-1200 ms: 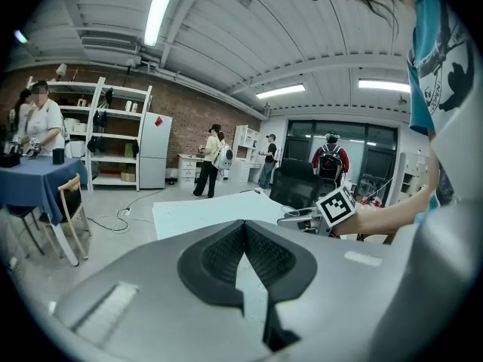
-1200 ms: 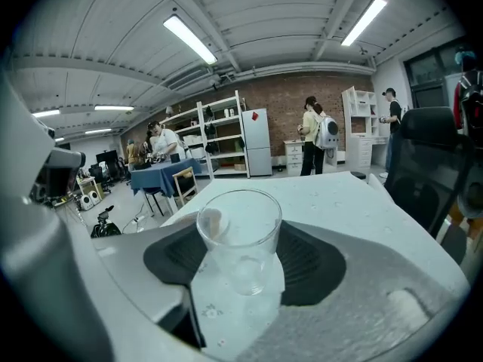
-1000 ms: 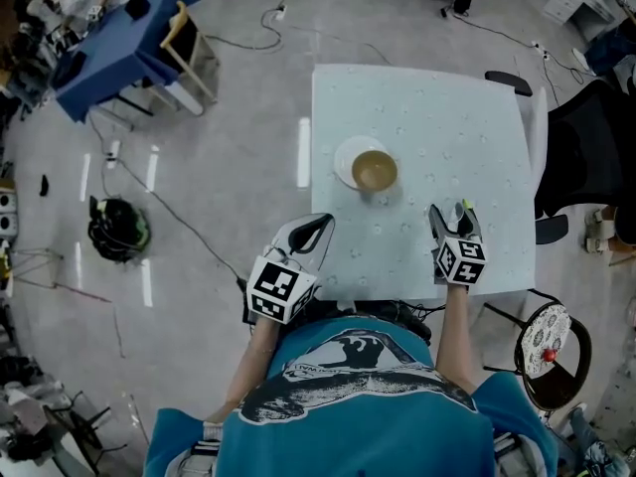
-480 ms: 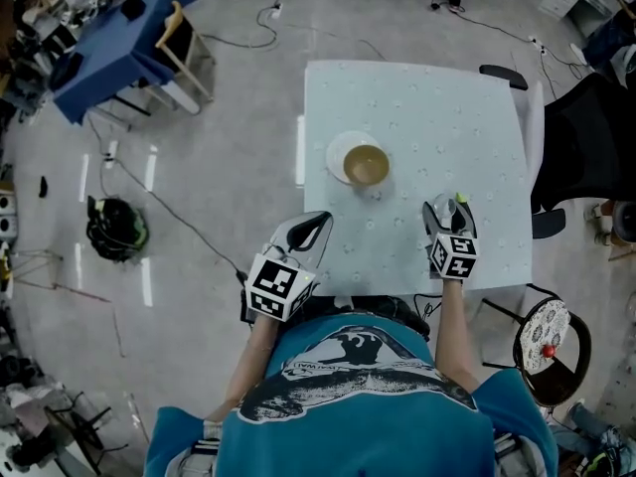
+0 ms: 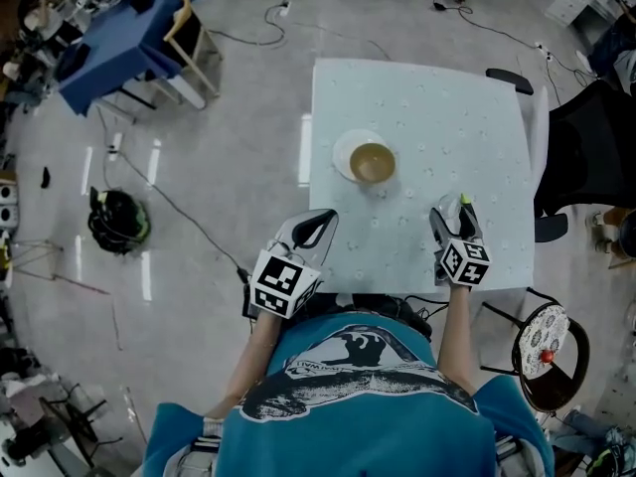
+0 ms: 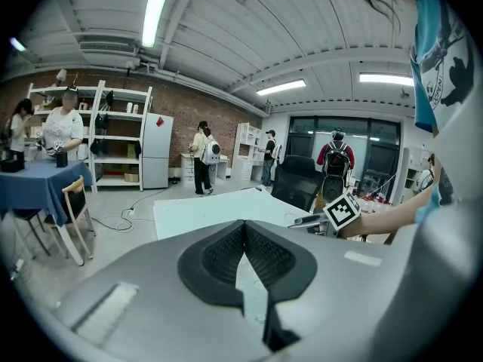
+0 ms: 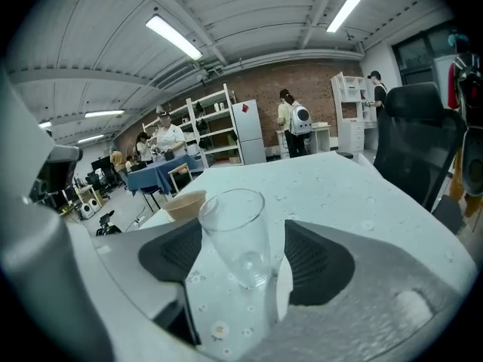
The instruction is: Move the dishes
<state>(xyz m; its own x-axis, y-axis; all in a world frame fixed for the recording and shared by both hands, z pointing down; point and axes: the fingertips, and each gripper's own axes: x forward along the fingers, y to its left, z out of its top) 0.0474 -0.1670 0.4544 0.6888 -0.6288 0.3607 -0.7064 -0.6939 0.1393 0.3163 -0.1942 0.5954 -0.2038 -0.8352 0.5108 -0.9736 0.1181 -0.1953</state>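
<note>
— Bowl [image 5: 373,163] placement, and the arms?

— Both forearms reach forward from the body, grippers tipped slightly down. The counter [image 5: 477,117], square under a pale flower-dotted cloth, lies ahead. The left gripper [image 5: 320,222] hangs at its near left corner, jaws closed on nothing. The round tan bowl sits on a white plate [image 5: 342,155], ahead and left of the right gripper [image 5: 450,208].

— And that one?

— Its jaws have just been opening. They stand wide, with the ribbed dark pads [image 7: 317,262] clear of a transparent, tapered glass [image 7: 235,236] standing upright between them.
</note>
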